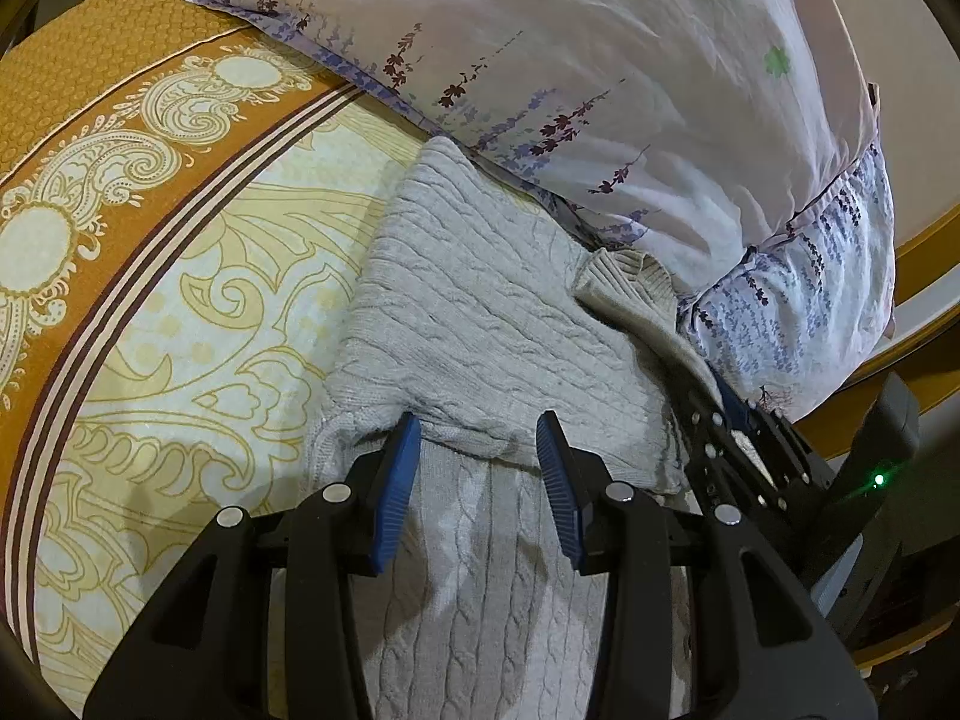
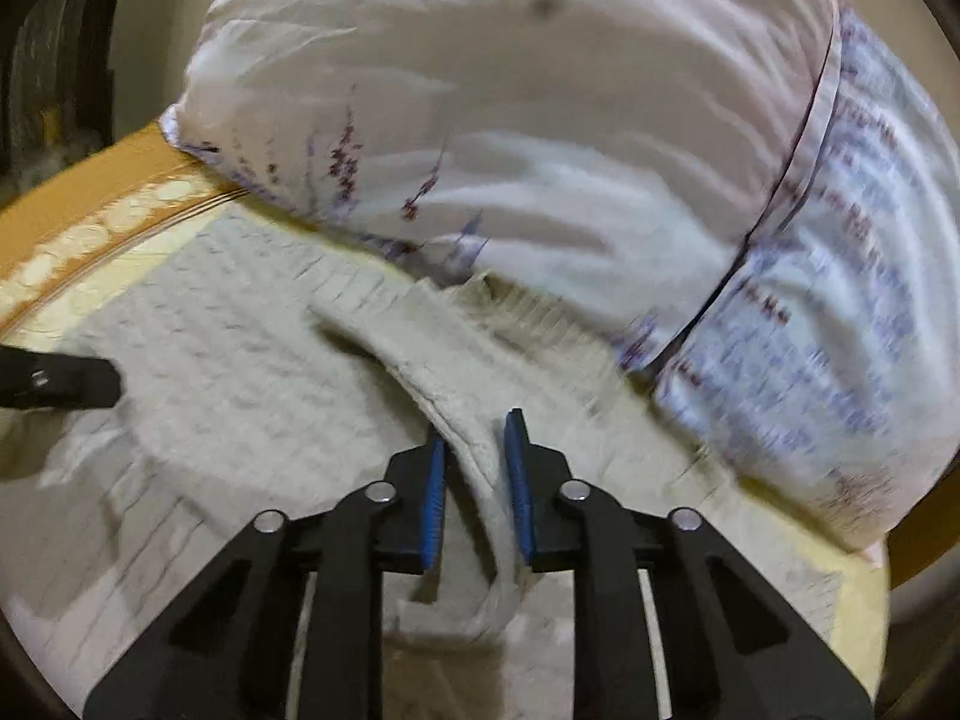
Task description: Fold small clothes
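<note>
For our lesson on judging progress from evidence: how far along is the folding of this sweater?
Done: one fold shows, the sweater doubled over itself, its folded edge between the left gripper's open fingers. In hand: the right gripper brackets a ribbed edge; the blur hides whether it grips. Left: the sweater looks uneven against the pillow, so more folds likely remain.

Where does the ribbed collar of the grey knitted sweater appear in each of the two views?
Left wrist view: the ribbed collar lies right of centre, at the sweater's far right edge, against the floral pillow.
Right wrist view: the collar runs from the centre down between the right gripper's fingers; blur hides any contact.
Shared landmark: the floral pillow, just behind the collar in both.
</note>
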A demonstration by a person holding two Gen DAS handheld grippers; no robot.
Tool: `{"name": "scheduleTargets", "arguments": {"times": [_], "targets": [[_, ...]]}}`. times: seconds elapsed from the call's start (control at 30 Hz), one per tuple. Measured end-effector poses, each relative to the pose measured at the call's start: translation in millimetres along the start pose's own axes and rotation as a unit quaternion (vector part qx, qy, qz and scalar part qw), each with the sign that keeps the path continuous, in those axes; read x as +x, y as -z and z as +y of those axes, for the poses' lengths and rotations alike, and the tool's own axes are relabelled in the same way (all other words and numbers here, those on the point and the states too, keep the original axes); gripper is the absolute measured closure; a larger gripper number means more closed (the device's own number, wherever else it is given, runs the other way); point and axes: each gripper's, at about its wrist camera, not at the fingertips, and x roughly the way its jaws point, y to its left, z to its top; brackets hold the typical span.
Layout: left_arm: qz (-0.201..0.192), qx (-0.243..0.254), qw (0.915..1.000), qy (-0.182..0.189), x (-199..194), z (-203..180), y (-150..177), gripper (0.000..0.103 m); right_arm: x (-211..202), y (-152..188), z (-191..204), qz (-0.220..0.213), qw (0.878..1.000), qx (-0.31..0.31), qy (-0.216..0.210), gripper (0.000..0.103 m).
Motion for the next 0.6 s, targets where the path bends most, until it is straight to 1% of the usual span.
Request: {"name": "scheduleTargets", "arguments": {"times": [0.07, 0.1, 0.13, 0.17, 0.2, 0.23, 0.3, 0.33, 0.37, 0.43, 0.47, 0.5, 0.6], "targets": [[-0.001, 0.003, 1.0000, -0.002, 0.1, -1.2, 0.2, 0.061, 1.9, -3.2, 0.8, 0.001, 1.000, 0.001, 0.001, 0.086], [-0.002, 0.005, 1.0000, -0.003, 0.1, -1.5, 0.3, 0.061, -2.5, -3.5, -3.5, -0.011, 1.000, 0.014, 0.003, 0.095], [-0.002, 0.005, 1.0000, -0.003, 0.2, -1.5, 0.2, 0.061, -6.5, -3.7, -9.8, -0.022, 0.999, 0.033, 0.002, 0.095], [-0.002, 0.006, 1.0000, -0.001, 0.0, -1.0, 0.1, 0.061, -12.1, -2.5, -20.7, -0.035, 0.997, 0.066, -0.003, 0.095], [-0.001, 0.006, 1.0000, 0.001, -0.1, -0.2, -0.2, 0.061, -20.9, 2.4, -37.9, -0.047, 0.993, 0.112, -0.009, 0.095], [-0.001, 0.005, 1.0000, 0.003, -0.2, 0.7, -0.3, 0.061, -30.7, 11.4, -59.1, -0.056, 0.984, 0.166, -0.016, 0.095], [0.000, 0.004, 1.0000, 0.005, -0.3, 1.9, -0.3, 0.061, -44.5, 34.4, -94.0, -0.059, 0.964, 0.258, -0.034, 0.095], [0.000, 0.005, 1.0000, 0.005, -0.3, 1.8, -0.1, 0.061, -47.8, 50.2, -111.7, -0.052, 0.949, 0.307, -0.050, 0.095], [-0.001, 0.006, 1.0000, 0.004, -0.5, 2.0, 0.3, 0.061, -47.1, 71.7, -129.9, -0.036, 0.927, 0.365, -0.079, 0.095], [-0.001, 0.010, 0.9999, 0.002, -0.6, 1.6, 1.3, 0.061, -40.2, 101.0, -148.2, -0.004, 0.897, 0.427, -0.115, 0.095], [-0.002, 0.012, 0.9999, 0.001, -0.7, 1.3, 1.8, 0.061, -33.6, 117.1, -156.5, 0.016, 0.879, 0.455, -0.143, 0.094], [-0.002, 0.013, 0.9999, 0.000, -0.6, 1.0, 1.9, 0.061, -29.6, 125.8, -161.4, 0.024, 0.867, 0.471, -0.160, 0.086], [0.000, 0.011, 0.9999, 0.001, -1.1, 2.0, 1.7, 0.061, -20.5, 152.8, -177.8, 0.039, 0.827, 0.527, -0.194, 0.079]]}}
